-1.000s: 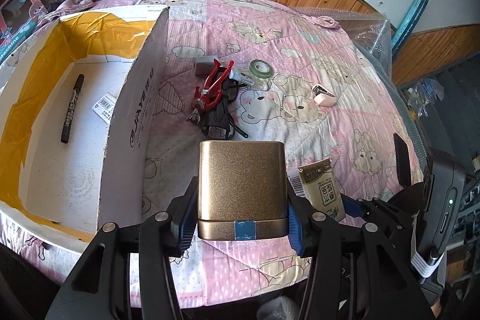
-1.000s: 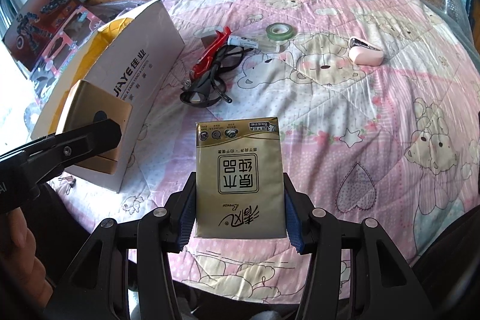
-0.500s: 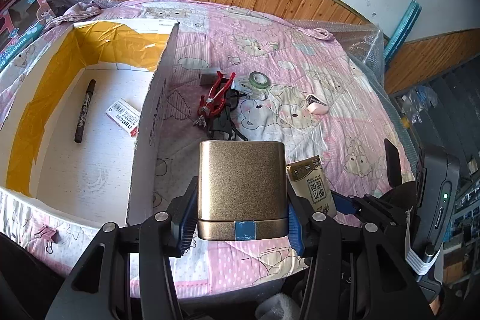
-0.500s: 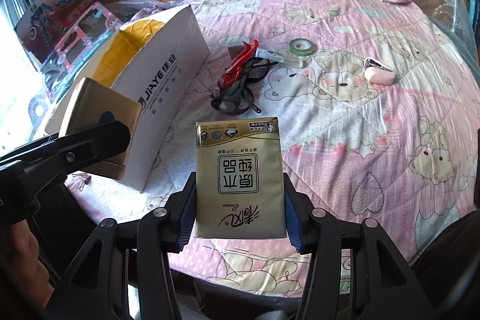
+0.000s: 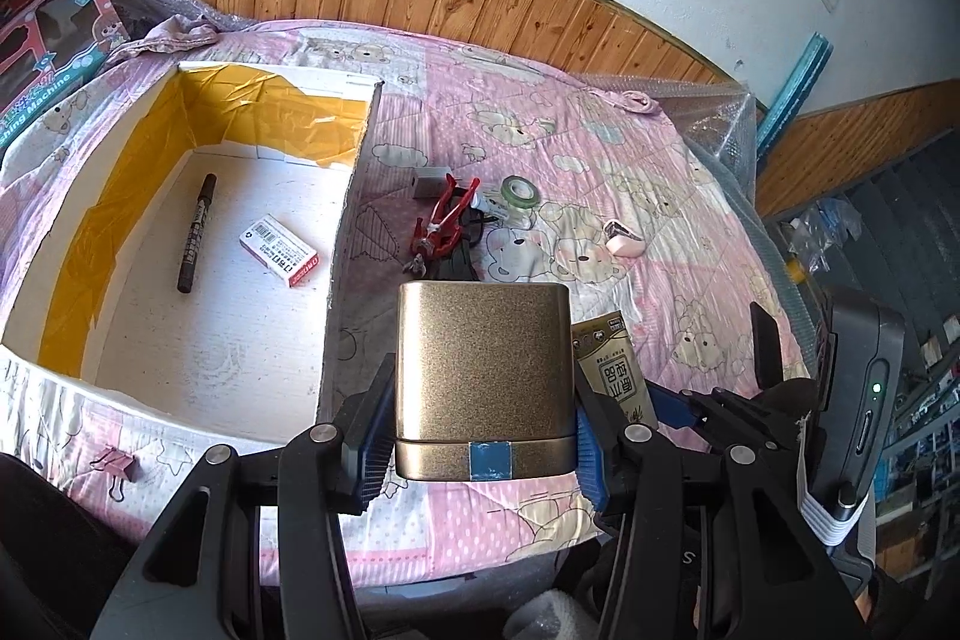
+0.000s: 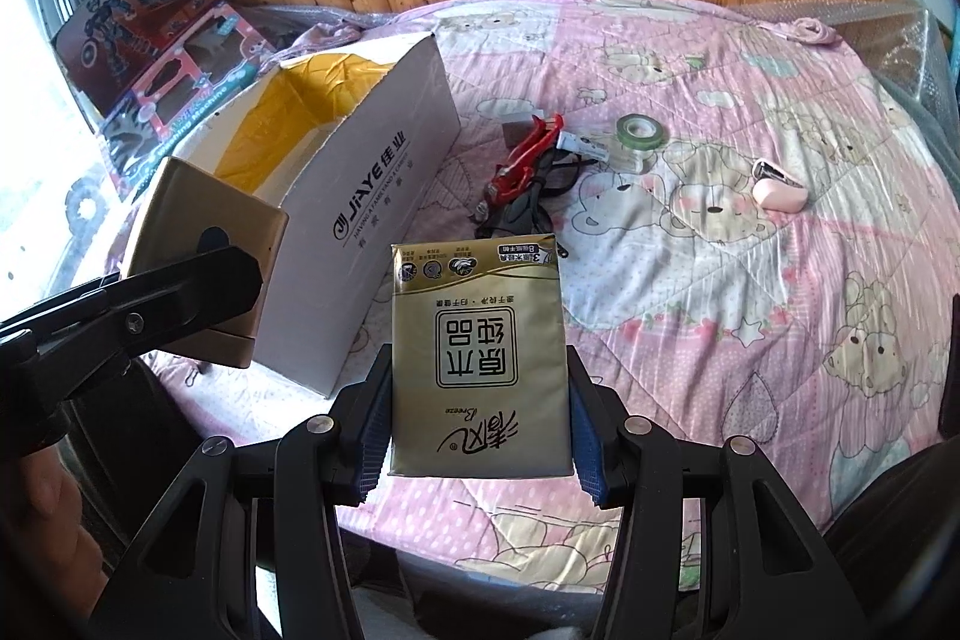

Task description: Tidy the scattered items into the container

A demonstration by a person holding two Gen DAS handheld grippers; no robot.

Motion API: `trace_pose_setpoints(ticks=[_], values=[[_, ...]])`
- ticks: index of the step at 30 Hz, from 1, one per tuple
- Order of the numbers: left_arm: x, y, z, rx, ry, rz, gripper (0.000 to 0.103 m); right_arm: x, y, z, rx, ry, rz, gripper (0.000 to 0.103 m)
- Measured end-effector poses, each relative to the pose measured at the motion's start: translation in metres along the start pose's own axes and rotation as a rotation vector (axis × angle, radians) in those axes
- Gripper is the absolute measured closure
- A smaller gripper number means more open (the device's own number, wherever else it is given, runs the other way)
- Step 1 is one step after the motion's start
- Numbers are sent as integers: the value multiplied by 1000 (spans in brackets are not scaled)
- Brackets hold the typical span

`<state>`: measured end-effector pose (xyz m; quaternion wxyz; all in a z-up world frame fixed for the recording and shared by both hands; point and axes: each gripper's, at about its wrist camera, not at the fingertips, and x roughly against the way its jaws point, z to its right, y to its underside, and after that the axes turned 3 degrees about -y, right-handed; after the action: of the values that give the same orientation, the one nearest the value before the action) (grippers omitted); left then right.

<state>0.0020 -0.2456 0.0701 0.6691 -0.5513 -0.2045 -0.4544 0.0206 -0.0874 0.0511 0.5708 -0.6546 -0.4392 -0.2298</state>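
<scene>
We carry both loads over the box point(image 5: 336, 232) wall before letting go: left tongs point(image 5: 483, 436) clamp the gold tin point(image 5: 483, 370), right tongs point(image 6: 477, 421) clamp the tissue pack point(image 6: 477, 358), both held above the bed point(image 6: 720, 310), right of the box.

Left gripper point(image 5: 483, 436), seen along its two black fingers with blue pads point(image 5: 373, 439): jaws closed onto the flat sides of a gold tin point(image 5: 483, 376), held level and clear of the surface below. Right gripper point(image 6: 480, 433): jaws likewise clamped, blue pads point(image 6: 585, 445) pressing both long edges of a gold tissue pack point(image 6: 477, 358) held aloft. The two grippers are side by side, the left one's finger point(image 6: 150, 304) showing at the left edge of the right wrist view, with part of a hand point(image 6: 36, 514) below it.
</scene>
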Motion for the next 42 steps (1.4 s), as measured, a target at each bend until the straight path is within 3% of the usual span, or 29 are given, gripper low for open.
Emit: trace_pose_setpoints(ticks=[19,42], values=[[33,-9,-39,71,-2,70,52,14,-26,-38,55,-39,47,50],[56,-23,-103,170,-65,131,52,7,-67,-107,192,-107,73,50]])
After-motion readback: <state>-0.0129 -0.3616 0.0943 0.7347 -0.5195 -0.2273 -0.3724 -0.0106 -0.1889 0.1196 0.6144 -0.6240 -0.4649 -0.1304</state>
